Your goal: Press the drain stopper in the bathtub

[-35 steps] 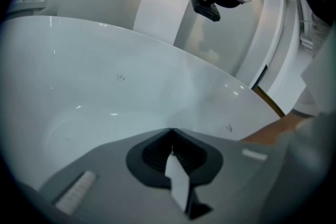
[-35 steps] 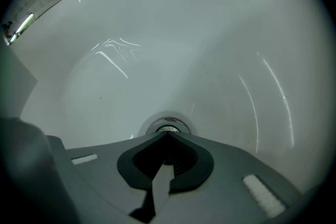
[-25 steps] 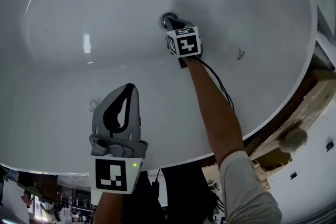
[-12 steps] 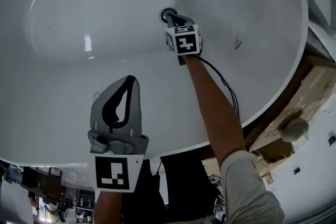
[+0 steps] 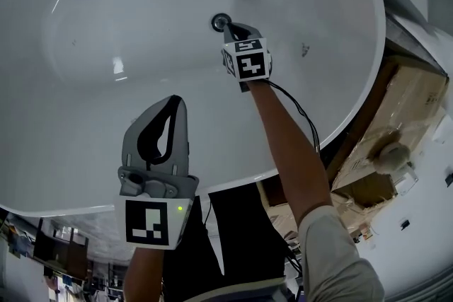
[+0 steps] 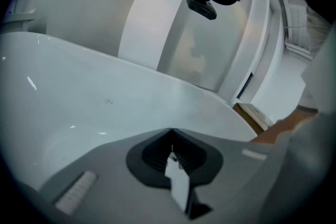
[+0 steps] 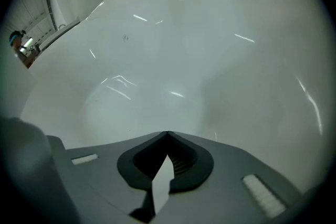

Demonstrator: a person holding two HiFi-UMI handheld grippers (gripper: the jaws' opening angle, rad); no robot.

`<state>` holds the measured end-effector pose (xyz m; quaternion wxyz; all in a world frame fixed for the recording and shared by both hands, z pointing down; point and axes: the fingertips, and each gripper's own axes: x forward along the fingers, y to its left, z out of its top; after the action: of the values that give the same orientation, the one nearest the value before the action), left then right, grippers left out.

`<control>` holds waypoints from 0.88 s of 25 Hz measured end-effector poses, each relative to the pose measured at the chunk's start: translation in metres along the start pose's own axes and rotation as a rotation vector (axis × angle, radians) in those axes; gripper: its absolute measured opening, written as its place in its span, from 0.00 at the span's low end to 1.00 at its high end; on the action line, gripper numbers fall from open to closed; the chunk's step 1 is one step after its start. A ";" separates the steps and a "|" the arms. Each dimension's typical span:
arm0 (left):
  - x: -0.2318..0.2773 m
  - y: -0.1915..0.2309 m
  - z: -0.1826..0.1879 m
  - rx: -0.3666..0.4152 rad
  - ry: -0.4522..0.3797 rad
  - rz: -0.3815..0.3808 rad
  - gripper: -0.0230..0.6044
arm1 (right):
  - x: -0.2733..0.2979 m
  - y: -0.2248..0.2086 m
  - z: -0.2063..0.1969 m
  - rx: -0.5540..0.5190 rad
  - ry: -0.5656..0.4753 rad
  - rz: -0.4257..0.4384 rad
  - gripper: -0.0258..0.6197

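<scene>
**tub_newbie:** Where's the stopper right now?

**me:** In the head view the stopper (image 5: 219, 22) is down in the floor of the white tub (image 5: 106, 3), toward the far end from me. It's a small round shiny thing with a dark ring around it. My right gripper (image 5: 229, 28) is stretched down into the tub with its tip right at the stopper's edge. Can't tell if it's actually touching. The cube (image 5: 248, 59) sits just behind the tip, and a black cable (image 5: 301, 113) runs back along the arm.

**tub_newbie:** And the jaws?

**me:** Both pairs are clenched with nothing between them. The right gripper view shows its two jaws meeting at a point, with only glossy white tub past them. Same deal for the left gripper (image 5: 175, 104): jaws pressed together and empty, and its own view looks out across the tub's rim. It hangs over the near slope of the tub, well apart from the stopper, pointing roughly the same way as the right one.

**tub_newbie:** Anything else around?

**me:** Just a cardboard box (image 5: 407, 99) outside the tub, off to the right.
</scene>
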<state>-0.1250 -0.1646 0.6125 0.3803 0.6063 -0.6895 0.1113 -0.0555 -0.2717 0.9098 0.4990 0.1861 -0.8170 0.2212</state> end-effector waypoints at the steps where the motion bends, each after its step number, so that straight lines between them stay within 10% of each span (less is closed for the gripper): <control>1: -0.004 0.000 0.004 0.001 -0.003 -0.002 0.04 | -0.006 0.001 0.005 -0.001 -0.007 -0.001 0.04; 22: -0.093 -0.033 0.082 0.069 -0.085 -0.023 0.04 | -0.161 0.023 0.069 0.111 -0.184 0.022 0.04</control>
<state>-0.1291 -0.1529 0.4844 0.3309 0.6309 -0.6939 0.1047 -0.0487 -0.2768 0.7327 0.4083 0.2241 -0.8478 0.2537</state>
